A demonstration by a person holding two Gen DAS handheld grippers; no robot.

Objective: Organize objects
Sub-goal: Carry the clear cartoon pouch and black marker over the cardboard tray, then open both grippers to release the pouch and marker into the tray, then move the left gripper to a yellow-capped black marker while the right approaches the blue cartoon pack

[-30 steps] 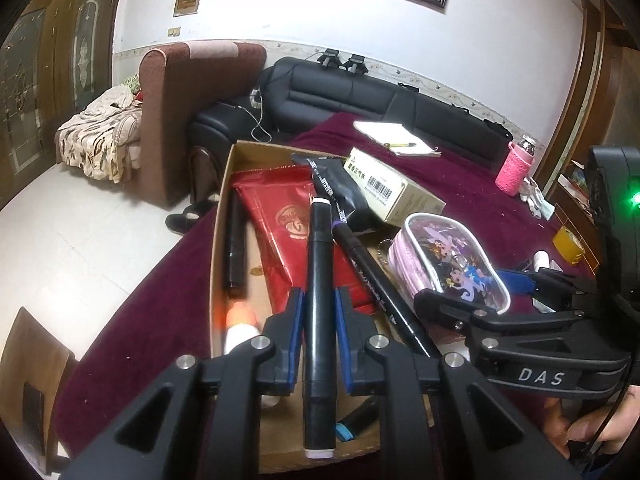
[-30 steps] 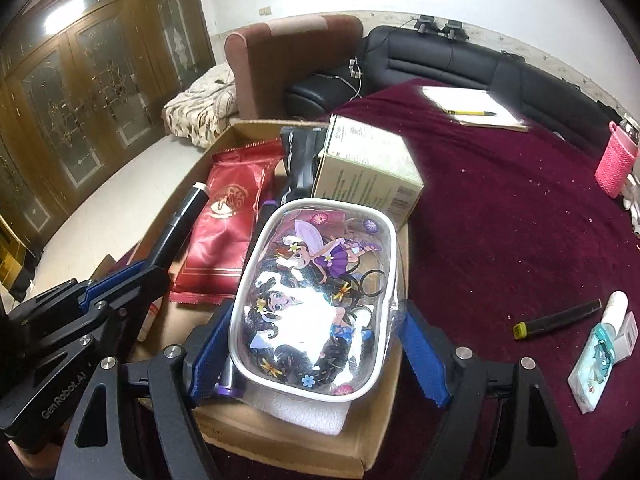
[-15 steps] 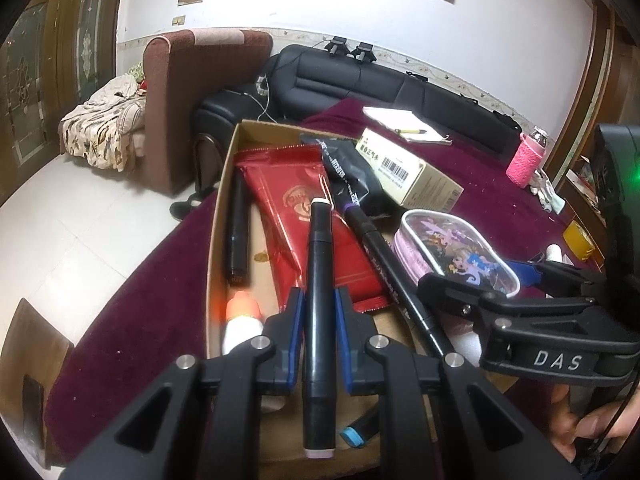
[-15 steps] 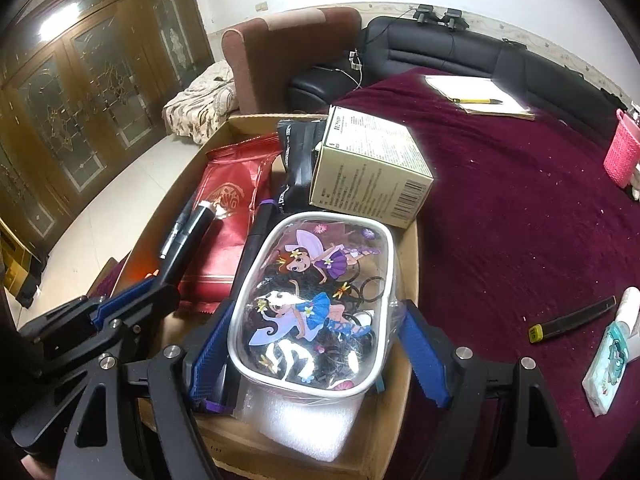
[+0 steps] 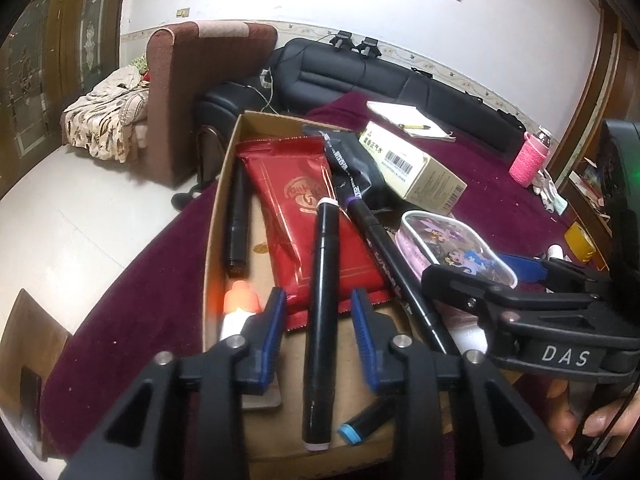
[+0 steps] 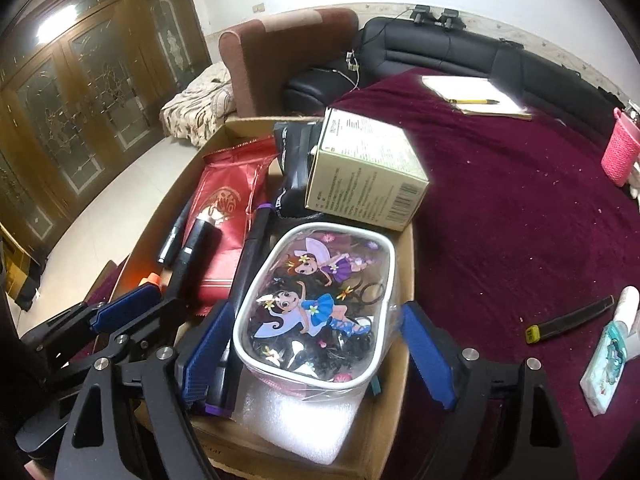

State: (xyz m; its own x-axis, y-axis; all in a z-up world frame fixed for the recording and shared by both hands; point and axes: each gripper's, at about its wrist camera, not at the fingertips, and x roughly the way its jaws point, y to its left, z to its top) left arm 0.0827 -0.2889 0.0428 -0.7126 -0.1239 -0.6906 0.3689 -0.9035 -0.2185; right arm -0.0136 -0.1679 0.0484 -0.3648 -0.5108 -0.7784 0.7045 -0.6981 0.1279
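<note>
A cardboard box (image 5: pixel 224 208) on the maroon table holds a red packet (image 5: pixel 308 216), a black packet, a tan carton (image 5: pixel 416 168), black markers and a clear cartoon pouch (image 6: pixel 316 304). My left gripper (image 5: pixel 319 312) is open over the box; a black marker (image 5: pixel 322 312) lies between its blue pads, touching neither, resting on the red packet. My right gripper (image 6: pixel 316 344) is open, its pads either side of the pouch with gaps. The pouch rests on white foam (image 6: pixel 304 420) in the box.
A yellow-capped black marker (image 6: pixel 568 320), a white tube and a teal packet (image 6: pixel 604 364) lie on the cloth to the right. A notepad with pen (image 6: pixel 476 96) and a pink holder (image 6: pixel 622 152) are farther back. A sofa and armchair stand beyond the table.
My left gripper opened and let go of the black marker, which now lies in the box. My right gripper opened wider and the pouch settled in the box.
</note>
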